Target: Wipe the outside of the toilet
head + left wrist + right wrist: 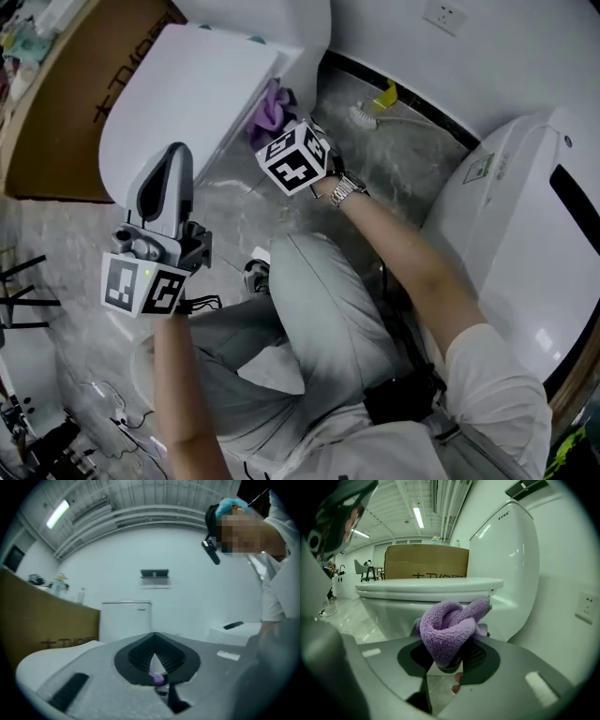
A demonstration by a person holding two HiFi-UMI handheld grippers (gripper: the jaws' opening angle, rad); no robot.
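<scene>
Gripping purple cloth (449, 629), right claw (446, 663) near toilet (426, 587); grey marble floor (412, 169).

We see open floor (398, 178) between toilet (187, 103) and white unit (525, 216); a cardboard box (70, 98) hems the toilet's far side, and a brush (364, 117) lies by the wall (384, 33).

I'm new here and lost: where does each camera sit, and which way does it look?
Head view: on the person's head, looking steeply down at the white ceramic toilet, the left gripper, the right gripper, forearms and legs.
Left gripper view: on the left gripper, facing across the lid to the tank; white sleeve at right.
Right gripper view: low beside the bowl, facing its jaws' fluffy purple cloth; fingertip below.
Head and right gripper views share that cloth.
</scene>
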